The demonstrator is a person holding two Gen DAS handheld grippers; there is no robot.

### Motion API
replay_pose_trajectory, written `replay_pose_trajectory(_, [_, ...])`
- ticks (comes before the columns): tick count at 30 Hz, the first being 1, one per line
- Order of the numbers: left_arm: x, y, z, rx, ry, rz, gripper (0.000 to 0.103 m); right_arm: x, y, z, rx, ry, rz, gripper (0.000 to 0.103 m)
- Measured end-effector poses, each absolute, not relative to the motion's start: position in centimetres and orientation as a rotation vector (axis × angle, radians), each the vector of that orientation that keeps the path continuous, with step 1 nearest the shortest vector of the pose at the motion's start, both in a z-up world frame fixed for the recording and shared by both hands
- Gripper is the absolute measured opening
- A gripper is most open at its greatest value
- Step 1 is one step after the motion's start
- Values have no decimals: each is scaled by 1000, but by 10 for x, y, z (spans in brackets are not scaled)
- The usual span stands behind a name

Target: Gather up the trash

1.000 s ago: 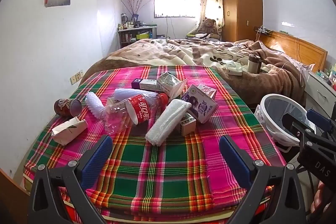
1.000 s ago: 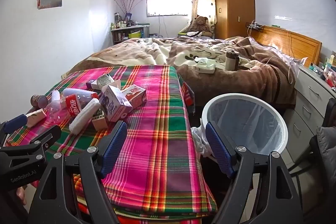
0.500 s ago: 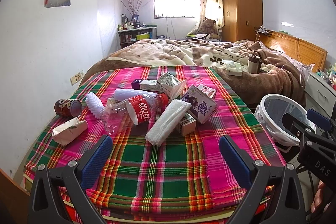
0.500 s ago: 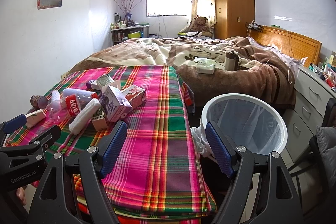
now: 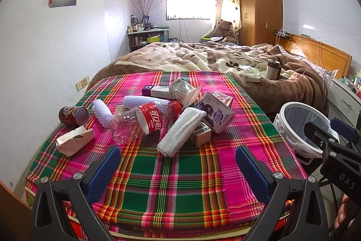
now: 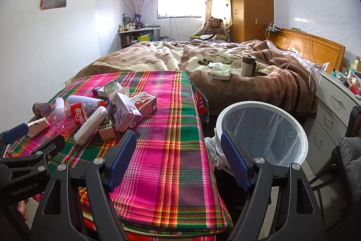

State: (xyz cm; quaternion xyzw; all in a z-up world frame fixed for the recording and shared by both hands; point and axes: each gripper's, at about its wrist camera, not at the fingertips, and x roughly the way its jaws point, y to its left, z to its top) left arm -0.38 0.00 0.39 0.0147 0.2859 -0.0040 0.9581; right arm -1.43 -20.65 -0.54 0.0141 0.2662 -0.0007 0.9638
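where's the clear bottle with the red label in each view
Left wrist: clear bottle lies left of centre, in the pile on the plaid cloth.
Right wrist: the bottle lies at far left, mid-height.
Shared landmark: the white bin, right of the cloth.

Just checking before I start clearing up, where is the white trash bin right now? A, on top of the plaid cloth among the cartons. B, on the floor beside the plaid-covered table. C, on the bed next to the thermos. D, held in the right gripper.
B: the trash bin stands on the floor just right of the plaid cloth, while both grippers are open and empty.
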Motion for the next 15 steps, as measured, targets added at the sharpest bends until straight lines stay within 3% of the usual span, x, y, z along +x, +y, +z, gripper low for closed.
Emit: replay_pose_trajectory(15, [-4,0,4,30,579,-6,103,-13,-206,-4,27,538,-3,79])
